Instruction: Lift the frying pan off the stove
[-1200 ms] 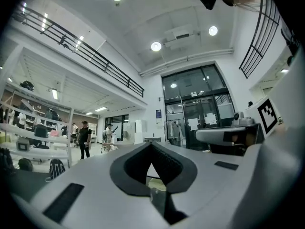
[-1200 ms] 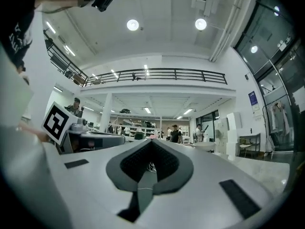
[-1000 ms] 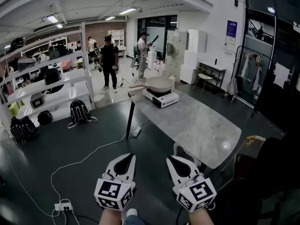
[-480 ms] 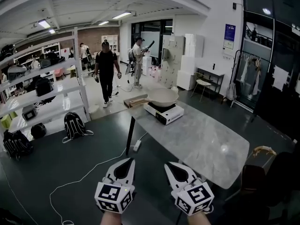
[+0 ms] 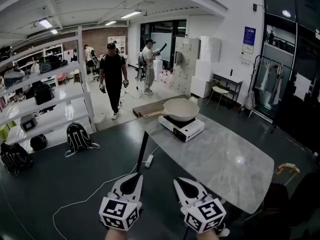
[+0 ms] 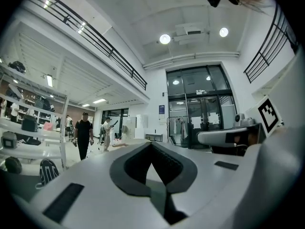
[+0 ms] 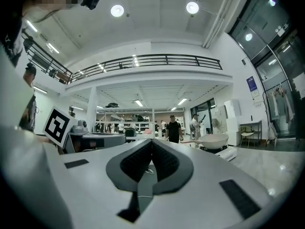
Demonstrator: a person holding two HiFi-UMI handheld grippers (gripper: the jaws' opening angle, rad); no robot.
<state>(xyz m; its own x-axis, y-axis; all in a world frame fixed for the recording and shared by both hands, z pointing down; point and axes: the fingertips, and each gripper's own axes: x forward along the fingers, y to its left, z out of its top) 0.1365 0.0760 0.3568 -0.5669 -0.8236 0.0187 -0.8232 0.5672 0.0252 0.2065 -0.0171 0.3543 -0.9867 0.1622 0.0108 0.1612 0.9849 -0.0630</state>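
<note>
Looking down in the head view, the left gripper (image 5: 134,176) sits at 7 o'clock and the right gripper (image 5: 179,180) at 5 o'clock, side by side at the bottom edge. Both have their jaws pressed together with nothing between them. The frying pan (image 5: 181,109) rests on the stove (image 5: 182,128) near the middle of the picture, at the far end of the grey table (image 5: 225,159), well apart from both grippers. Its handle points toward 9 o'clock. A person in black (image 5: 112,71) stands on the floor at 11 o'clock, and a backpack (image 5: 77,136) lies by the shelving (image 5: 40,104) at 9 o'clock.

Across the left gripper view, the jaws meet at their tips in the centre, closed and empty. The person in black shows at 9 o'clock, and the pan cannot be made out clearly.

Within the right gripper view, the jaws are likewise closed on nothing. The frying pan sits on the stove at 3 o'clock of the tips, far off on the table, with the person in black just beside the tips at 1 o'clock
</note>
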